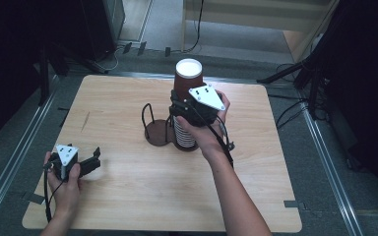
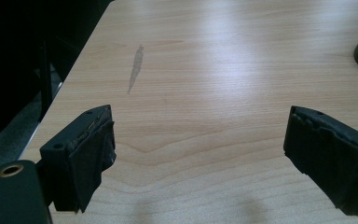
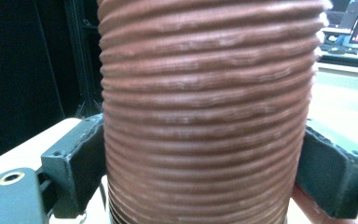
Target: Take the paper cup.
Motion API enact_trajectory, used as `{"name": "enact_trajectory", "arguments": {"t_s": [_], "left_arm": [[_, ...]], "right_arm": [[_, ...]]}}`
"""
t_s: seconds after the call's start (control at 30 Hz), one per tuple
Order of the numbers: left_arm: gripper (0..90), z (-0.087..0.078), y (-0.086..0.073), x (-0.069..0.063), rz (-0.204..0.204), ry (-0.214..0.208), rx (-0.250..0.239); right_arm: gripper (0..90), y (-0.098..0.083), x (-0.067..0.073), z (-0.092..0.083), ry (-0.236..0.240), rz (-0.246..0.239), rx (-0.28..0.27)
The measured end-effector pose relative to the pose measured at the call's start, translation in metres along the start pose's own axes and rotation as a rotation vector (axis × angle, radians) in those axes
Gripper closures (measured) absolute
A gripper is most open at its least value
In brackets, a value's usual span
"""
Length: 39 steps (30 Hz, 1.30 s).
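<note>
On the wooden table (image 1: 128, 196), a stack of ribbed brown paper cups (image 3: 205, 116) stands on the dark wire cup holder (image 1: 155, 129) near the middle, clamped on both sides by the right gripper (image 1: 187, 114), while the left gripper (image 2: 198, 156) rests at the near-left edge, jaws wide apart and holding nothing.

The cup (image 1: 187, 78) is reddish brown with a white inside, and fine ridges ring its side (image 3: 205, 112). The stack of cups (image 1: 184, 135) under it shows pale and dark stripes. Just beside the stack, the wire holder (image 1: 156, 129) is black on a dark brown base. The table (image 1: 128, 187) is light wood grain, with a grey streak (image 2: 135, 67) left of the holder.
</note>
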State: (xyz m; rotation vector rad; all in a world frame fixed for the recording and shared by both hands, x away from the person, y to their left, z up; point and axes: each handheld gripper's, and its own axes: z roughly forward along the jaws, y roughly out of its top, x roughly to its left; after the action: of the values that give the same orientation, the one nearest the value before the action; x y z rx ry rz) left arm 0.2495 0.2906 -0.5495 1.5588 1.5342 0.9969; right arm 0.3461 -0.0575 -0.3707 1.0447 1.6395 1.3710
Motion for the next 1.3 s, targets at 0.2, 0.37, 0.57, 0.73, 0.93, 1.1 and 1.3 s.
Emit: {"name": "enact_trajectory", "arguments": {"t_s": [0.2, 0.37, 0.57, 0.73, 0.93, 1.1, 1.3], "left_arm": [[9.6, 0.0, 0.0, 0.001, -0.005, -0.006, -0.001], [9.8, -0.001, 0.0, 0.0, -0.005, -0.01, -0.01], [15.6, 0.0, 0.0, 0.002, -0.021, -0.049, -0.03], [15.0, 0.001, 0.001, 0.004, -0.053, -0.095, -0.045], [14.5, 0.002, 0.001, 0.001, -0.069, -0.125, -0.061], [14.1, 0.001, 0.001, 0.0, -0.039, -0.117, 0.006], [13.4, -0.003, 0.002, 0.004, -0.062, -0.144, 0.004]], "right_arm": [[13.0, 0.013, -0.003, -0.002, 0.026, 0.037, -0.029], [13.4, 0.019, -0.004, -0.004, 0.03, 0.056, -0.049], [13.3, 0.027, -0.004, -0.006, 0.024, 0.053, -0.071], [13.3, 0.037, -0.003, -0.008, 0.023, 0.057, -0.087], [13.3, 0.048, -0.004, -0.011, 0.021, 0.056, -0.108], [13.3, 0.056, -0.005, -0.013, -0.002, 0.065, -0.118], [13.3, 0.064, -0.011, -0.016, -0.015, 0.071, -0.137]]}}
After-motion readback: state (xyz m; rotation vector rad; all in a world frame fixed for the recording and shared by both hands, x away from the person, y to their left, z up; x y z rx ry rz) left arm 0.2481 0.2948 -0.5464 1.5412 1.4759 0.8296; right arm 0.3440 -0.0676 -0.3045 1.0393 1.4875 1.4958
